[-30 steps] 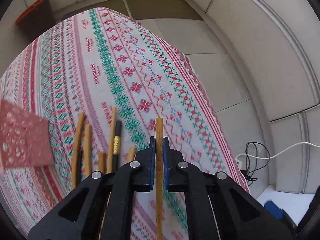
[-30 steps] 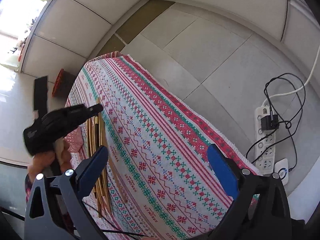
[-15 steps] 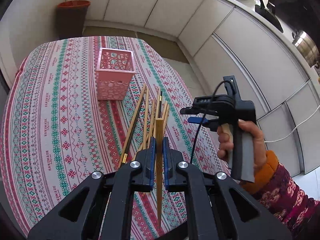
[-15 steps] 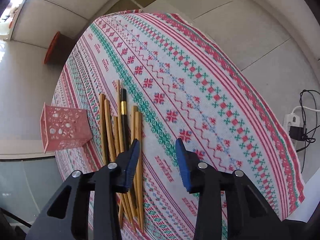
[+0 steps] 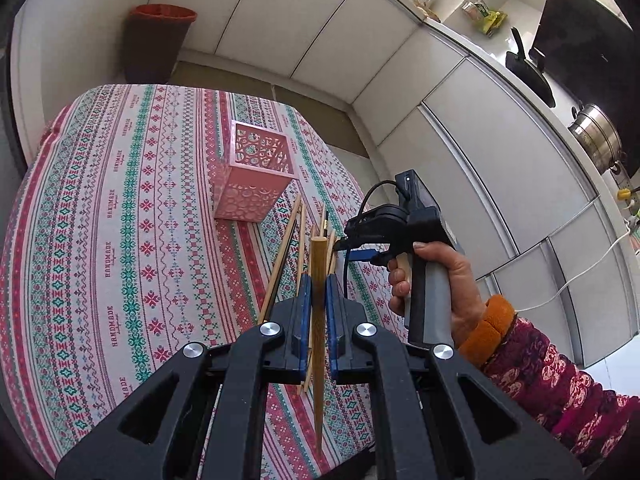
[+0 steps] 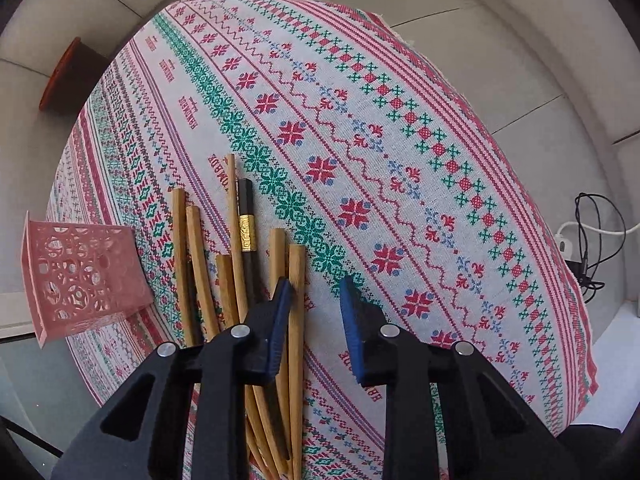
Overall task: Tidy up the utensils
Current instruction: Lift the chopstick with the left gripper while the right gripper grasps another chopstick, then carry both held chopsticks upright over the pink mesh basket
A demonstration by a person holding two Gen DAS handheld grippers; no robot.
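Presently, a single bamboo chopstick [image 5: 319, 320] is clamped between the blue pads [image 5: 305, 320] of the left gripper [image 5: 316, 292], with the jaws closed narrowly on its shaft. The stick is held along the line of the fingers, its blunt end projecting beyond the tips and its thin end extending back under the gripper body, above the cloth.

The right gripper [image 6: 316, 300] is seen with its jaws parted to a moderate gap and nothing between the pads [image 6: 280, 320]. Its left fingertip is positioned over the rightmost sticks of the chopstick pile [image 6: 236, 280]; whether the cloth or a stick is touched cannot be told. In the left wrist view, the same tool is seen held by the person's right hand [image 5: 436, 284], to the right of the left gripper and above the pile.

The pile is laid on the patterned tablecloth [image 6: 360, 140], roughly parallel, and is made up of bamboo sticks plus one dark chopstick [image 6: 246, 232] with a gold band. A pink perforated holder [image 5: 256, 176] stands upright on the cloth just beyond the far ends of the sticks; in the right wrist view it is found to the left of the pile.

Beyond the table, a red-rimmed bin [image 5: 156, 40] is placed against the far wall, and a power strip with cables [image 6: 580, 248] lies on the floor at the right.
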